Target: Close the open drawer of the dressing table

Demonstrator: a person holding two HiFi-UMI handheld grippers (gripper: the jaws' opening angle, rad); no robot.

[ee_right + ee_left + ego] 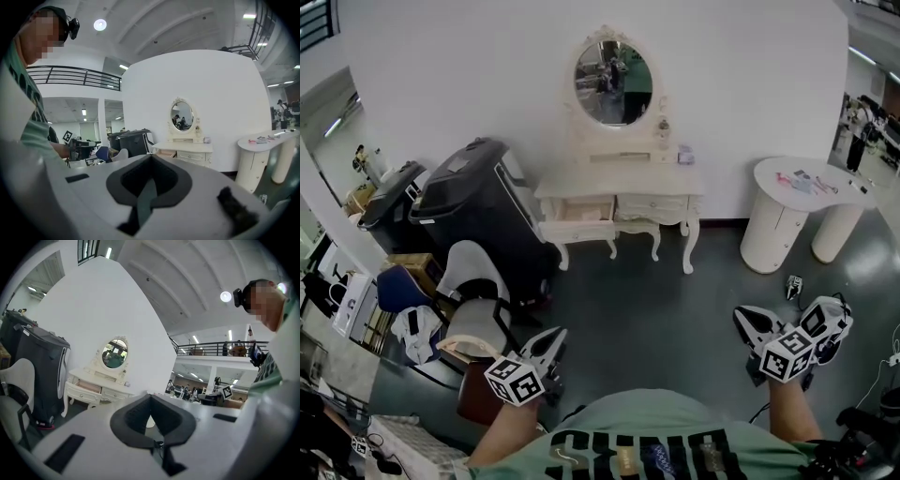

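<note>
The cream dressing table with an oval mirror stands against the white wall, far ahead of me. Its left drawer is pulled out; the right drawer sits flush. The left gripper view shows the table small at the left with the open drawer, and the right gripper view shows the table beyond the jaws. My left gripper hangs low by my body with its jaws shut and empty. My right gripper is likewise shut and empty. Both are well short of the table.
Two big black cases stand left of the dressing table, with a white chair and a blue chair in front of them. Round white pedestal tables stand to the right. A small object lies on the dark floor.
</note>
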